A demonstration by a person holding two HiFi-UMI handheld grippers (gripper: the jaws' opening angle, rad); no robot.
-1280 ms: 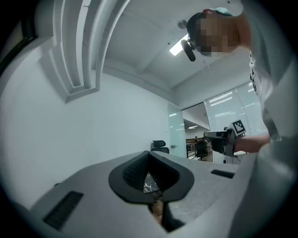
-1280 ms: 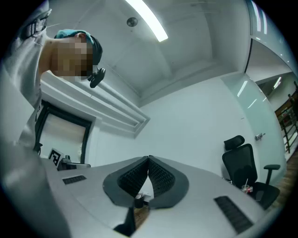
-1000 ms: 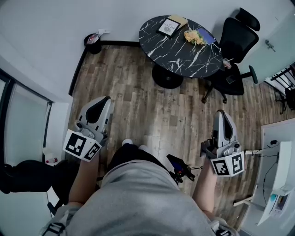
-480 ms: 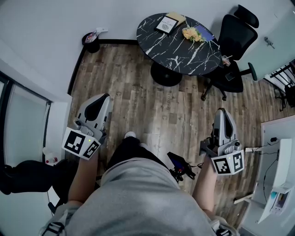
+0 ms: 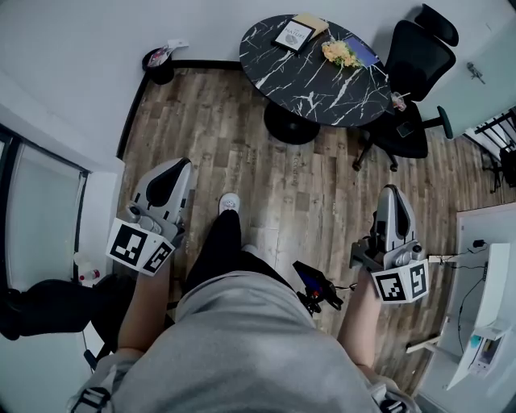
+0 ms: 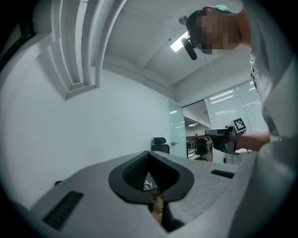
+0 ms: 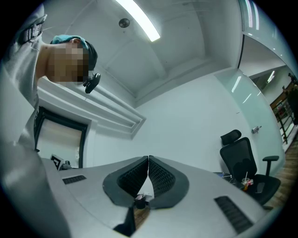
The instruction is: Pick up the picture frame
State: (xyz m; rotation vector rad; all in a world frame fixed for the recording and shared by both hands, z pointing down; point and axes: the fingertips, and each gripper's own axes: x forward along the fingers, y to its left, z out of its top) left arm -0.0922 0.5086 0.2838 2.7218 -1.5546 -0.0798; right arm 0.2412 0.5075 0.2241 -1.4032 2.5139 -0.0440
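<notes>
The picture frame (image 5: 293,35), black-edged with a white print, lies on the far side of a round black marble table (image 5: 306,89) across the room. Both grippers are held low at the person's sides, far short of the table. My left gripper (image 5: 184,166) points toward the table; its jaws meet at the tips with nothing between them (image 6: 149,153). My right gripper (image 5: 389,190) is likewise shut and empty (image 7: 148,158). A leg with a white shoe (image 5: 230,202) is stepped forward between them.
Yellow flowers (image 5: 339,53), a blue item (image 5: 364,53) and a tan box (image 5: 310,23) share the table. A black office chair (image 5: 415,73) stands at its right. A black bin (image 5: 158,64) sits by the wall. A white desk (image 5: 484,266) is at right.
The person's white shoe has stepped forward toward the table. Both grippers stay shut and in about the same place at the sides.
</notes>
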